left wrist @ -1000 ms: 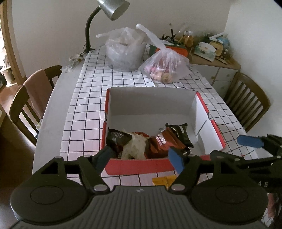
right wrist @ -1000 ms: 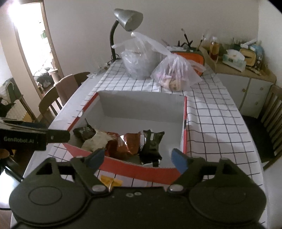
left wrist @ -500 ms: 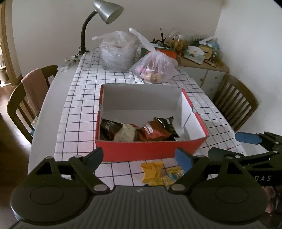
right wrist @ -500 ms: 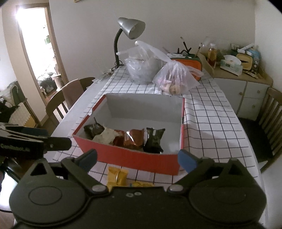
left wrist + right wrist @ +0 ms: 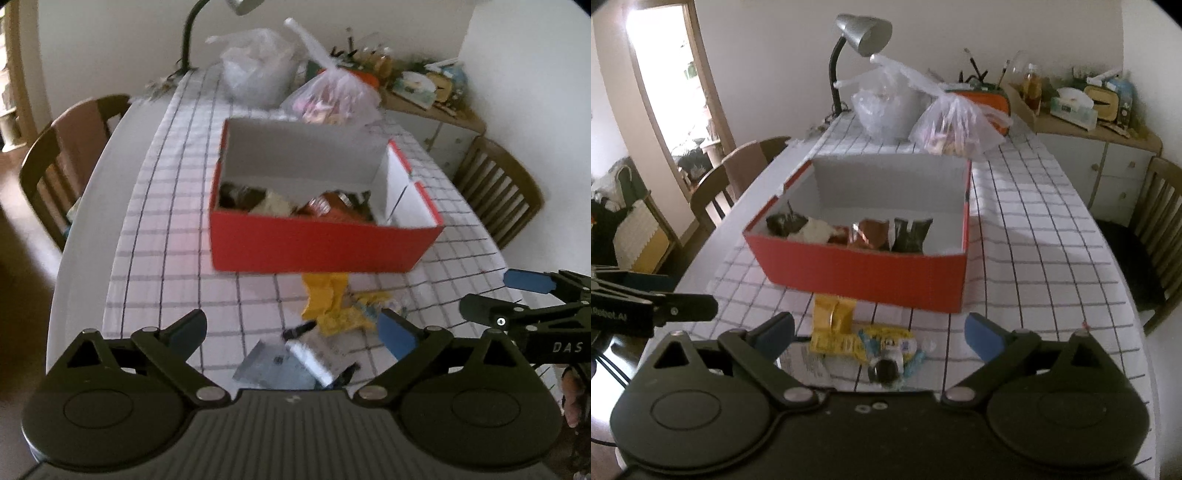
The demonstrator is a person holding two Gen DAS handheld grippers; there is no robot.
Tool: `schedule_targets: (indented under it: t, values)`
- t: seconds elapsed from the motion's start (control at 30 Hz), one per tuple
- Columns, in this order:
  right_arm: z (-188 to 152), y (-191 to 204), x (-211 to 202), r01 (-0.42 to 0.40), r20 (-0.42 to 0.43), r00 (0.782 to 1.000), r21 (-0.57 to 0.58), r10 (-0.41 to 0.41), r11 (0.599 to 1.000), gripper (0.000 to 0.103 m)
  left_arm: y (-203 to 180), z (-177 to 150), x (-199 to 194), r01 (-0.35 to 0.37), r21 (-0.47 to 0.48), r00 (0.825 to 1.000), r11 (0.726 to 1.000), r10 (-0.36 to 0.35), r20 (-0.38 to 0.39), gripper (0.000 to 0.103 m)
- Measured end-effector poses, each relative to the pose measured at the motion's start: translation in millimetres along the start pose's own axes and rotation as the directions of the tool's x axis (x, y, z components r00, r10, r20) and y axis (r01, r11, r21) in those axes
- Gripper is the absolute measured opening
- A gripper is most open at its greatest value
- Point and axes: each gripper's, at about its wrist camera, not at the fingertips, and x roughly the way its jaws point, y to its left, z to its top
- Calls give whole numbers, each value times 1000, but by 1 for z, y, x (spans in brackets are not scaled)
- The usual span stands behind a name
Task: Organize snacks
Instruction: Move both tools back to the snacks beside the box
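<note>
Red box [image 5: 871, 273] sits mid-table on the checked cloth [image 5: 1034, 236], open top, w/ several snack packs [image 5: 857, 232] lined along its near wall, prob. so the far half stays free for more; loose snacks wait outside, near the table's front edge: yellow packets [image 5: 833, 325] just in front of the box's near wall, a blue-yellow packet [image 5: 890, 343] beside them, a silver-white pack [image 5: 291, 363] closest to the edge. Left gripper [image 5: 291, 330] spread wide, nothing between the jaws, which have just been opening; silver pack lies below and between its fingers, yellow packets just beyond. Right gripper [image 5: 879, 332] likewise spread, empty, just opened; yellow and blue-yellow packets lie between its fingers, not touched; both seem poised to pick next.
</note>
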Motion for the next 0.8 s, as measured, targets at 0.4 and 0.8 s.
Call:
schedule_targets:
  t: [0.4, 0.8]
  values:
    - [-32, -3, 24, 6, -75, 997, -20, -8, 1000, 99, 13, -41, 22, -94, -83, 992, 992, 87, -93, 99]
    - [-49, -6, 63, -1, -167, 986, -44, -6, 999, 90, 36, -56, 52, -176, -266, 974, 948, 129, -184, 99]
